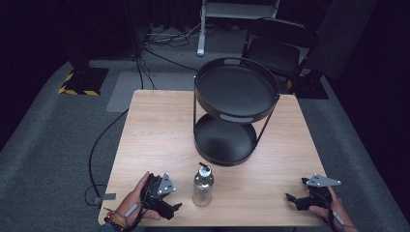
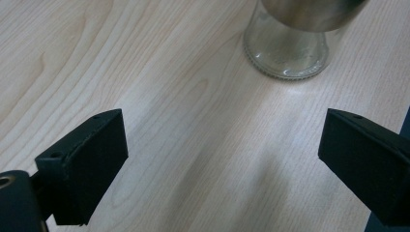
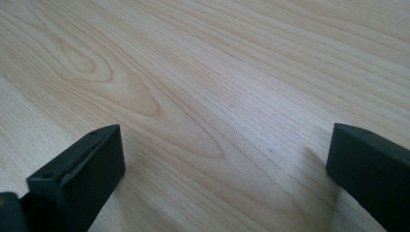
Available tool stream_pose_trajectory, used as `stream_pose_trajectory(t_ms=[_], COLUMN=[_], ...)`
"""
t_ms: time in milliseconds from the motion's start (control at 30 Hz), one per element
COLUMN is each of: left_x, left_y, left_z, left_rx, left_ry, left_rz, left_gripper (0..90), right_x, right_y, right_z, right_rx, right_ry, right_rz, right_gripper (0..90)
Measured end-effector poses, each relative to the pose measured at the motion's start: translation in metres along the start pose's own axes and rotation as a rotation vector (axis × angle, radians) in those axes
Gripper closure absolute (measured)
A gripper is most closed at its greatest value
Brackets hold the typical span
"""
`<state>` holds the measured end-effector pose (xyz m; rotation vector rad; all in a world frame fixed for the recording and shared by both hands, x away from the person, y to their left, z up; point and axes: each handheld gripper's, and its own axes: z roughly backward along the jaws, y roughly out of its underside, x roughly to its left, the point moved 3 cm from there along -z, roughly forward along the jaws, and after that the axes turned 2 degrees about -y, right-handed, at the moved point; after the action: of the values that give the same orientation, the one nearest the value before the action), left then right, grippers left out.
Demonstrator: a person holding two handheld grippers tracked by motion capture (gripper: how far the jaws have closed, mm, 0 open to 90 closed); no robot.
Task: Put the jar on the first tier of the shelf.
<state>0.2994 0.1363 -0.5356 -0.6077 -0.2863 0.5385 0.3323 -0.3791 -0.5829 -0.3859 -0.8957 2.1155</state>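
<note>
A clear glass bottle (image 1: 203,185) with a dark cap stands upright near the table's front edge, in front of a black two-tier round tray stand (image 1: 236,90). My left gripper (image 1: 175,209) rests at the front left, open, pointing toward the bottle and apart from it. In the left gripper view the bottle's glass base (image 2: 287,50) sits ahead, beyond the wide-spread jaws, with my left gripper (image 2: 222,164) holding nothing. My right gripper (image 1: 296,192) lies open at the front right; in the right gripper view my right gripper (image 3: 225,166) has bare wood between its jaws.
The light wooden table (image 1: 159,130) has free surface on its left half and between the two grippers. The stand takes the back middle-right. A black cable (image 1: 94,150) trails off the left side onto grey carpet. A dark chair (image 1: 278,46) stands behind the table.
</note>
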Motion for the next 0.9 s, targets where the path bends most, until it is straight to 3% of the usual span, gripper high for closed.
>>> stream_pose_trajectory(t_ms=[167, 667, 900], left_x=[-0.005, -0.013, -0.018], left_y=[-0.011, -0.030, -0.041], left_z=[-0.003, -0.010, -0.015], left_rx=[-0.010, -0.036, -0.050], left_ry=[0.022, 0.075, 0.079], left_rz=[-0.027, -0.043, -0.054], left_gripper=[3.3, 3.5, 5.3], right_x=[0.000, 0.000, 0.000], right_y=[0.000, 0.000, 0.000], right_z=[0.000, 0.000, 0.000], right_rx=[0.000, 0.000, 0.000], right_ry=[0.000, 0.000, 0.000], right_rz=[0.000, 0.000, 0.000], right_gripper=[0.0, 0.0, 0.0])
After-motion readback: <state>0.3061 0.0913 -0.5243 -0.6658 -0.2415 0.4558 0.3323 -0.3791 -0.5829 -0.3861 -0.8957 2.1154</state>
